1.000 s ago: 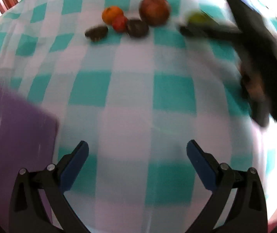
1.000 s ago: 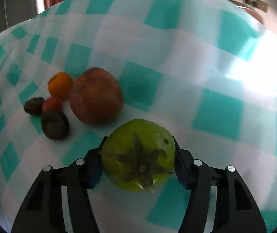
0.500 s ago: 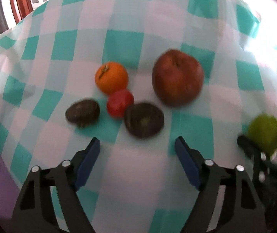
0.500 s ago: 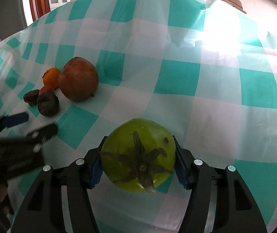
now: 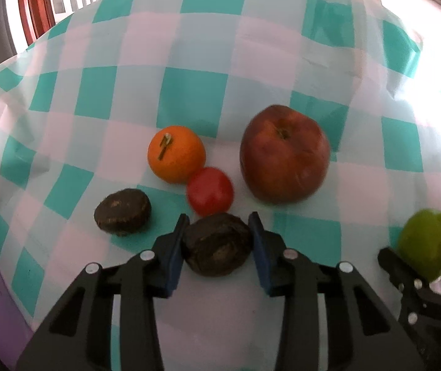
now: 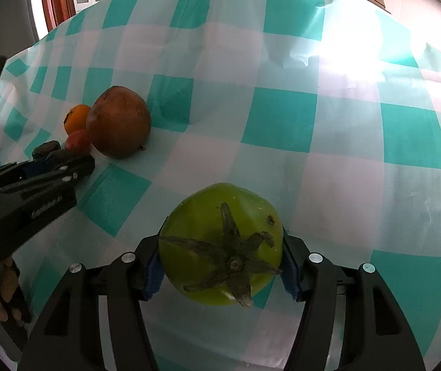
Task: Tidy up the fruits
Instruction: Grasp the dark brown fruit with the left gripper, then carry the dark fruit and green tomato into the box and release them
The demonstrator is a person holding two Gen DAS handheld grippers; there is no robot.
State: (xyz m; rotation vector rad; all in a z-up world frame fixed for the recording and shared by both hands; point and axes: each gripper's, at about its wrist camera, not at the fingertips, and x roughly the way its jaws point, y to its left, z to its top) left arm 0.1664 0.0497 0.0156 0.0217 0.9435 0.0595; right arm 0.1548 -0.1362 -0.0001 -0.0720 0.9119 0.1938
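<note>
My left tongs (image 5: 217,244) seemingly pinch the dark fruit (image 5: 217,249); right tongs (image 6: 222,266) clamp the green tomato (image 6: 220,244); next, lift.

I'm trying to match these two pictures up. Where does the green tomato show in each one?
Left wrist view: the green tomato sits at the far right edge, low down, between the right gripper's fingers.
Right wrist view: it fills the lower middle, calyx facing the camera, clamped between the blue pads.
Shared landmark: the big red apple, right of centre in the left wrist view, upper left in the right wrist view.
</note>
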